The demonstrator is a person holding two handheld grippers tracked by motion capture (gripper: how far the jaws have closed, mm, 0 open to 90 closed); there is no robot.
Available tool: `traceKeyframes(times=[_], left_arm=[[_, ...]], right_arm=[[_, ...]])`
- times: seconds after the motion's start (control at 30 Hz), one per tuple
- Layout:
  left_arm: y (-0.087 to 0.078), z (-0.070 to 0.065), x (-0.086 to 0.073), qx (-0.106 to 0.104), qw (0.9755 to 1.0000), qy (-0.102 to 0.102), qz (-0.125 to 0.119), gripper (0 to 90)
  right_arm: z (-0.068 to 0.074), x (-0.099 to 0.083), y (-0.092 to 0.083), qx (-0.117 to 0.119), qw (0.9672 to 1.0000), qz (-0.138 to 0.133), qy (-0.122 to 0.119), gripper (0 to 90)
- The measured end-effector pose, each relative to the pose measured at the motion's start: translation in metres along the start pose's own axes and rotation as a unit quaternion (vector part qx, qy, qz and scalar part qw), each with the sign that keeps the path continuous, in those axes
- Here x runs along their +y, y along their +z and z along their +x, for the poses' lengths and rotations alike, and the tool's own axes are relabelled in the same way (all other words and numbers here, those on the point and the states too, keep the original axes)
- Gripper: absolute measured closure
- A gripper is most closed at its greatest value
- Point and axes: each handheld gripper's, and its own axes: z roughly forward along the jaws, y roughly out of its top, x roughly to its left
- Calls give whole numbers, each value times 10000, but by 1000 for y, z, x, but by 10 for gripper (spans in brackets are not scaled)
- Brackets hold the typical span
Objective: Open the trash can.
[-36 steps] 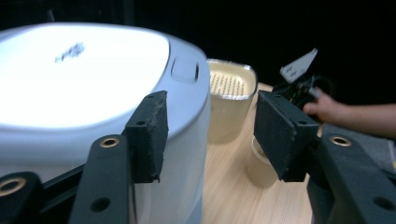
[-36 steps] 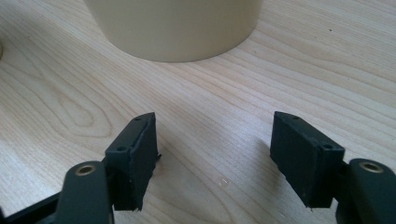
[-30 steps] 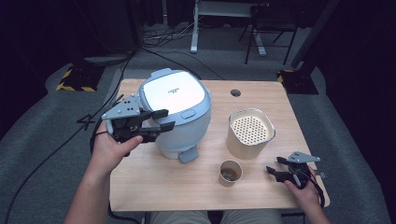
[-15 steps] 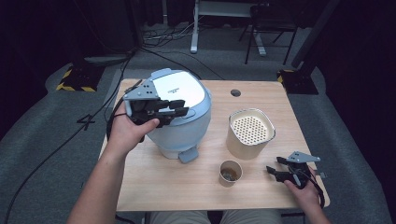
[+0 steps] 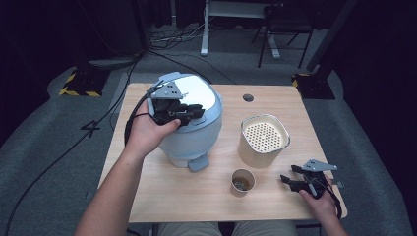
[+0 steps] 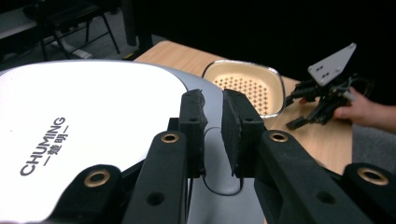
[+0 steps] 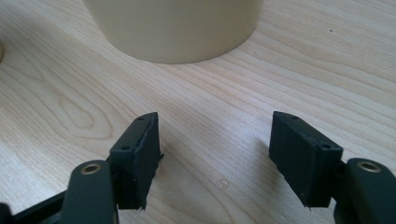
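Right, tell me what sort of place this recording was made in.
Probably a lab or studio set up for recording, not a home kitchen. A small wooden table stands on grey carpet, with black curtains around it, cables trailing across the floor and yellow-and-black hazard-striped bases nearby.

Right claw (image 7: 215, 158), jaws standing apart over bare wooden tabletop (image 7: 56, 88); cream basket (image 7: 173, 28) just beyond, resting on it.

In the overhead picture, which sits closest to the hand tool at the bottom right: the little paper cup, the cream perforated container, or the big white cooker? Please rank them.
From the right gripper:
1. Paper cup, just to its left.
2. Cream container, up and left; nearly as close as the cup.
3. White cooker, far left, under the left gripper.
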Motion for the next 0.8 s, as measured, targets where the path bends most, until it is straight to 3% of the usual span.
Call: traceKeyframes(times=[0.17,0.37,0.5,0.8], left_arm=[[1,-5,1,99,9995,58,298,797],[-1,-6,1,189,9990,94,386,819],[-1,-12,3,405,9973,316,532,809],[-1,-14,1,464,9968,423,490,812]], right_arm=[[0,0,0,-1,10000,-1,-2,341],[0,0,0,-3,10000,0,1,341],[0,0,0,-3,10000,0,0,341],[0,0,0,-3,10000,-1,-1,341]])
